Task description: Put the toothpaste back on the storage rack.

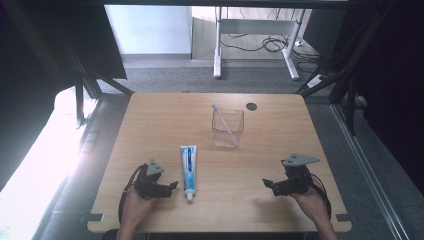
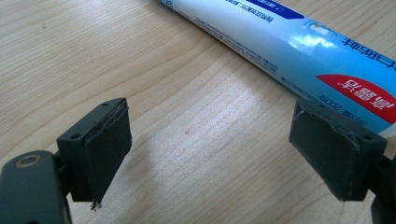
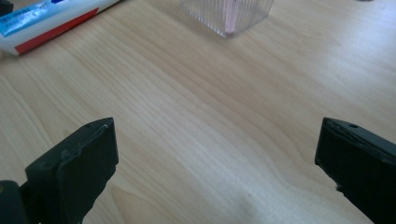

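Observation:
A white and blue toothpaste tube (image 1: 189,171) lies flat near the table's front, cap toward the person. My left gripper (image 1: 173,186) sits just left of the tube, open, its jaws pointing at the cap end. In the left gripper view the tube (image 2: 299,51) runs across the top right, with its far end behind the right jaw, and my left gripper (image 2: 224,154) has bare wood between its jaws. A clear square cup (image 1: 228,128) holds a pink toothbrush (image 1: 223,123) that leans in it. My right gripper (image 1: 265,184) rests open at the front right, and the cup (image 3: 227,16) lies ahead of it.
The wooden table (image 1: 165,115) has a round cable hole (image 1: 251,106) near its back edge. A white desk frame with cables (image 1: 272,42) stands on the floor beyond. Dark frame posts flank the table on both sides.

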{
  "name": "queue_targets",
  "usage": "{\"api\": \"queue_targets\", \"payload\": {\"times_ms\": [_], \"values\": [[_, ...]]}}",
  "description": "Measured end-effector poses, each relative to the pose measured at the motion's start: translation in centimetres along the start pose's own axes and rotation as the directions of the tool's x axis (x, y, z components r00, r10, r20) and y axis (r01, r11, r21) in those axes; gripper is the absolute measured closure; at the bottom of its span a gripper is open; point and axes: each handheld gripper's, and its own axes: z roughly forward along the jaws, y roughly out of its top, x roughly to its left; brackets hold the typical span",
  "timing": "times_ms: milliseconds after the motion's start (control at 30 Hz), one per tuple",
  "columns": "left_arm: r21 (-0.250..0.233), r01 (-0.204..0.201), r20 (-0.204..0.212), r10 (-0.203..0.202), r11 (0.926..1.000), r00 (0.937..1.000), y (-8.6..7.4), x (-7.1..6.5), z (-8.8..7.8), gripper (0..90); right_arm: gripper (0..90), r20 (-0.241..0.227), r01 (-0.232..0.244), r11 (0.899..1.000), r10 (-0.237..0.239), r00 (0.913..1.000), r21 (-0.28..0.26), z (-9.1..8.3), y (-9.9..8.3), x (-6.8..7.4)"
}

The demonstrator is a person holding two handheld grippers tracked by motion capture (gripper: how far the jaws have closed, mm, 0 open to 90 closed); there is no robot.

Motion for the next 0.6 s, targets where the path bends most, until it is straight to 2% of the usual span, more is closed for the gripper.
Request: {"api": "queue_targets", "payload": {"times_ms": [233,467,600], "values": [[-0.005,-0.001,-0.001,0.001,1.0000,1.0000,0.0,0.0,0.0,13.2,0.0,0.016,0.001,1.000,-0.001,0.9999,-0.009,0.1,-1.3,0.4],[0.004,-0.004,-0.005,0.004,1.0000,1.0000,0.0,0.0,0.1,13.2,0.0,0.025,0.009,1.000,-0.009,0.9996,0.020,0.8,-3.1,0.5],[0.011,-0.010,-0.008,0.010,0.9999,0.9999,0.0,0.0,0.0,13.2,0.0,0.023,0.002,1.000,-0.003,0.9997,0.017,0.9,-3.4,0.4]]}}
